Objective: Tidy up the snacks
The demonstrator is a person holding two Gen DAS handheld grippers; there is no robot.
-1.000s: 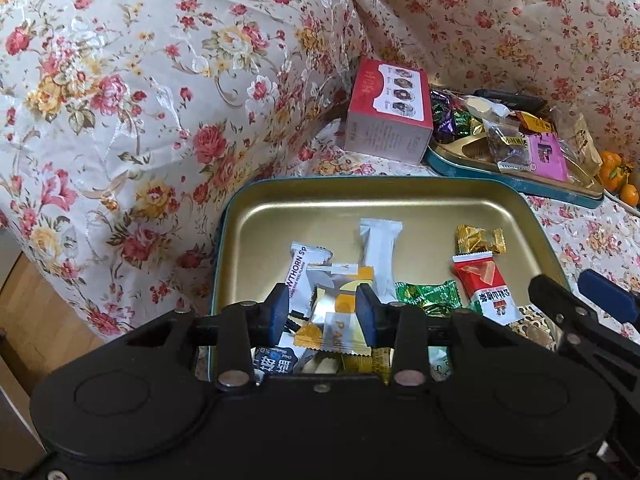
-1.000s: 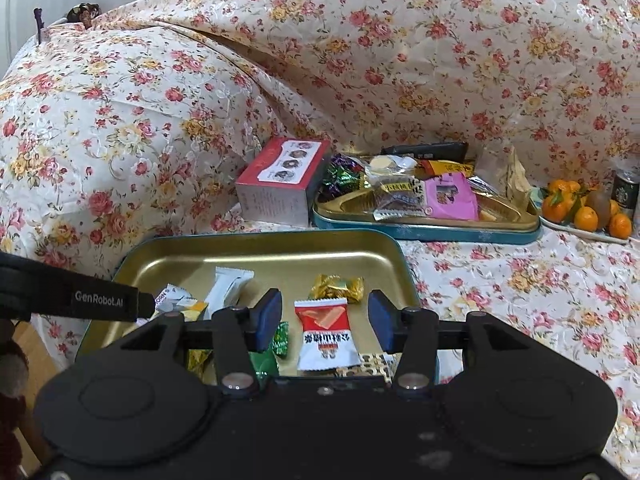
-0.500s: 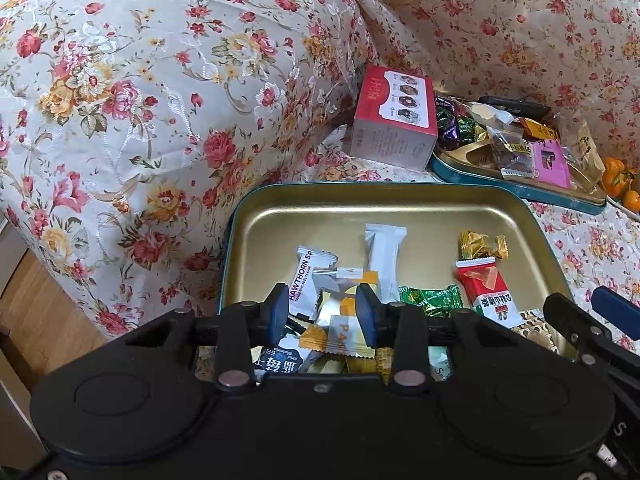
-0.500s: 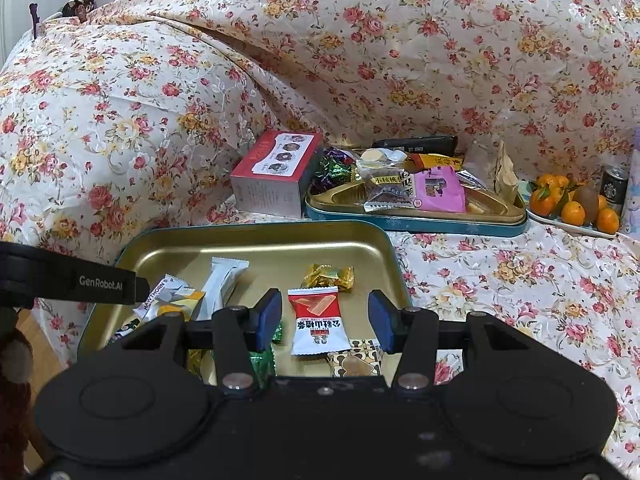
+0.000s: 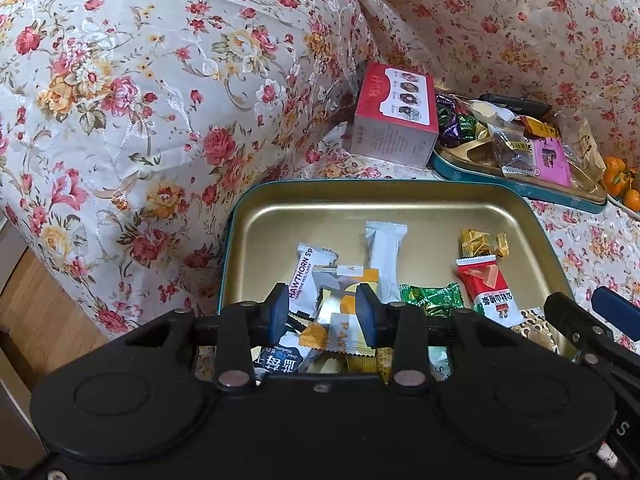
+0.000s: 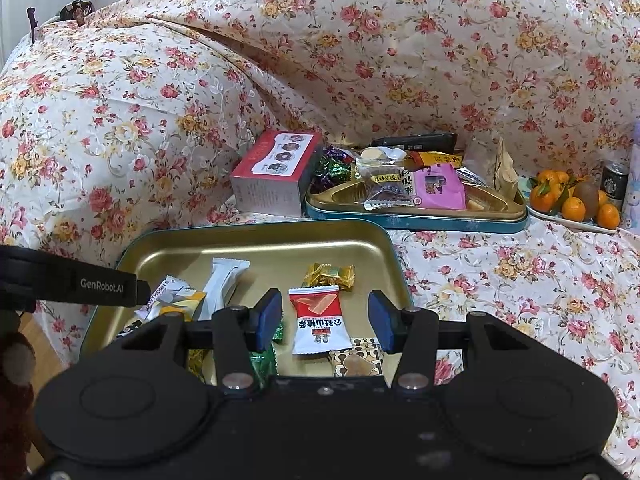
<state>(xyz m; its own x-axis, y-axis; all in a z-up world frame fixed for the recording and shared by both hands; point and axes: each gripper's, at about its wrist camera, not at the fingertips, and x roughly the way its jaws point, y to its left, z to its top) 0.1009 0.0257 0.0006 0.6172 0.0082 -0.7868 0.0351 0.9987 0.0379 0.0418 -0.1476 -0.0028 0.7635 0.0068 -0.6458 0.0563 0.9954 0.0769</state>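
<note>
A gold tray with a teal rim (image 5: 360, 216) (image 6: 260, 244) lies on the floral cover and holds several wrapped snacks. My left gripper (image 5: 322, 314) hangs open over its left side, above a silver-and-orange packet (image 5: 340, 308) and a white hawthorn packet (image 5: 308, 276). My right gripper (image 6: 325, 318) is open over the tray's right side, its pads either side of a red-and-white packet (image 6: 318, 320) without touching it. A white bar (image 5: 386, 256), a gold candy (image 6: 330, 274) and a green candy (image 5: 434, 298) also lie in the tray.
Behind the tray stand a red box (image 6: 276, 176) and a second teal tray (image 6: 420, 222) heaped with snacks. A plate of oranges (image 6: 572, 200) and a dark can (image 6: 614, 182) sit at far right. The sofa arm rises on the left, with wooden floor (image 5: 24, 292) beyond.
</note>
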